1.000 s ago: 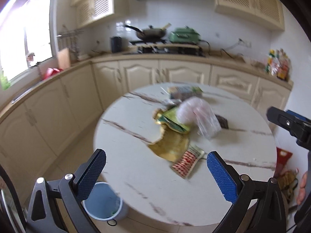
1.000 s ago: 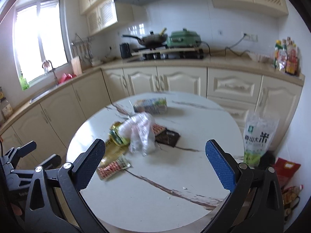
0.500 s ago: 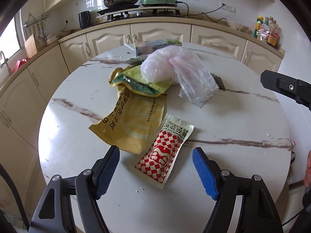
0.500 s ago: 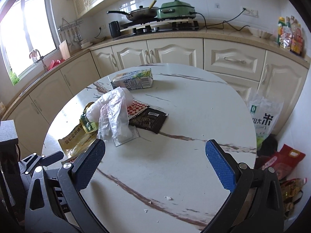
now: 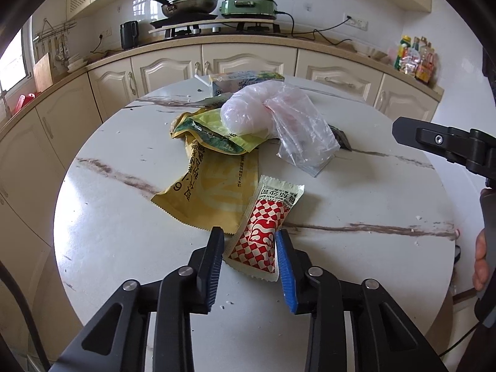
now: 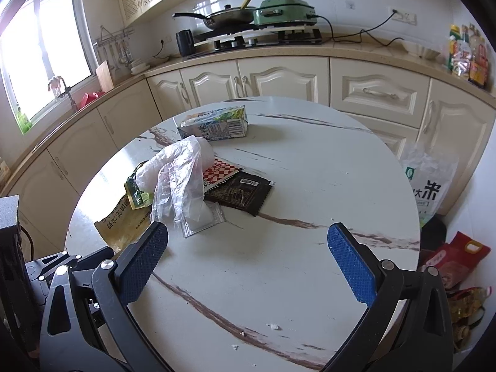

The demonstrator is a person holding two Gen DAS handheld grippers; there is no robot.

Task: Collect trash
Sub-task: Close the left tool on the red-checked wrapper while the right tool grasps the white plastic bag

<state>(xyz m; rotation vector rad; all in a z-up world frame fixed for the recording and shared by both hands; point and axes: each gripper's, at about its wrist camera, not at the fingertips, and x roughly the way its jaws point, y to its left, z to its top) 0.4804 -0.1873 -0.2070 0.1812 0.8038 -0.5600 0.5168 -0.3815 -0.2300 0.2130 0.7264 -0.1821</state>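
Trash lies on a round marble table [image 5: 117, 241]. A red-and-white checked sachet [image 5: 266, 226] lies nearest; its near end sits between the fingers of my left gripper [image 5: 249, 245], which is narrowed around it, pads close to or just touching its edges. Behind lie a yellow packet [image 5: 214, 192], a green packet [image 5: 217, 136], a clear plastic bag [image 5: 279, 121] and a drink carton [image 5: 245, 80]. My right gripper [image 6: 245, 251] is open and empty above the bare table [image 6: 310, 186], right of the plastic bag [image 6: 183, 179], a dark packet [image 6: 241, 192] and the carton [image 6: 217, 124].
Cream kitchen cabinets [image 5: 248, 59] curve behind the table, with a stove, pan and green cooker on the counter. Bags of rice and groceries [image 6: 431, 183] stand on the floor right of the table. The right gripper's body [image 5: 449, 145] shows at the right edge of the left wrist view.
My left gripper came down and forward to the checked sachet and its fingers closed in around the sachet's near end. My right gripper moved lower over the table and stayed open.
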